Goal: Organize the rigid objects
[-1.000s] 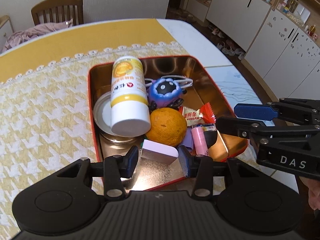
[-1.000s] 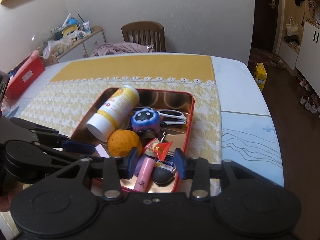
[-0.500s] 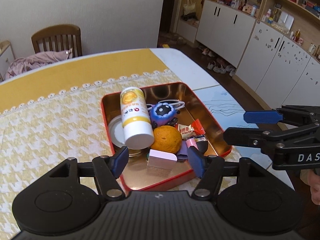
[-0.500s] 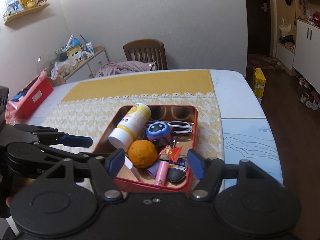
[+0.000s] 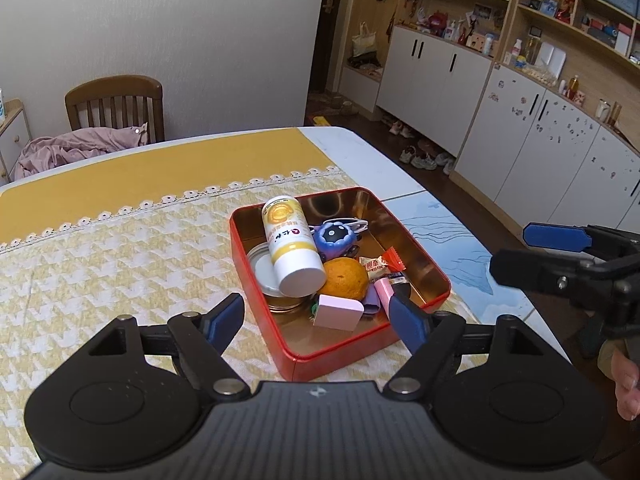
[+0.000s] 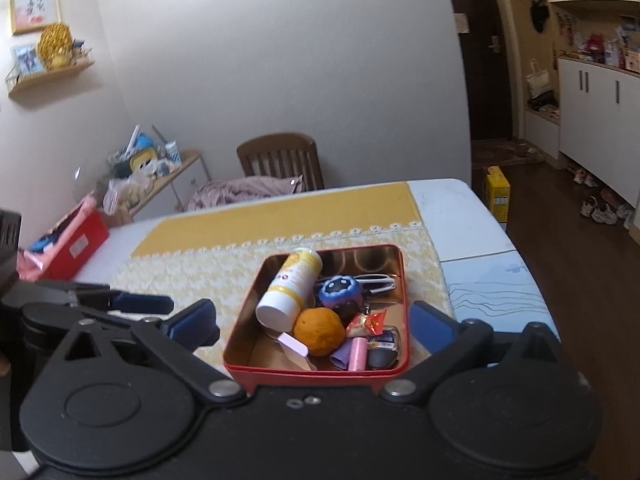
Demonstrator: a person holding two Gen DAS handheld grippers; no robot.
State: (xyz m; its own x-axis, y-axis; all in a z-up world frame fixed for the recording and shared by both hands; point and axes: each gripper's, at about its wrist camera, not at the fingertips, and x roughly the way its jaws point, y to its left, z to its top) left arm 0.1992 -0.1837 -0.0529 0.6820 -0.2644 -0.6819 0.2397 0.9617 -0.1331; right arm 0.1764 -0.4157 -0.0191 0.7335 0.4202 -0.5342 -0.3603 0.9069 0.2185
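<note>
Both tongs, left tongs [image 5: 318, 320] and right tongs [image 6: 314, 326], just opening, now wide, empty. Red tin [image 5: 348, 354] on table [image 5: 100, 264], items inside. Judgement: withdraw straight, clear of rim.

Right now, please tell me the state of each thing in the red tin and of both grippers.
red tin: open, no lid on, resting on the tablecloth.
yellow-white bottle: capped, lying tilted on the round lid.
orange: whole, unpeeled.
candy: wrapped.
pink card: leaning on the orange.
sunglasses: folded.
left gripper: open, empty, jaws just opening.
right gripper: open, empty, jaws just opening.
</note>
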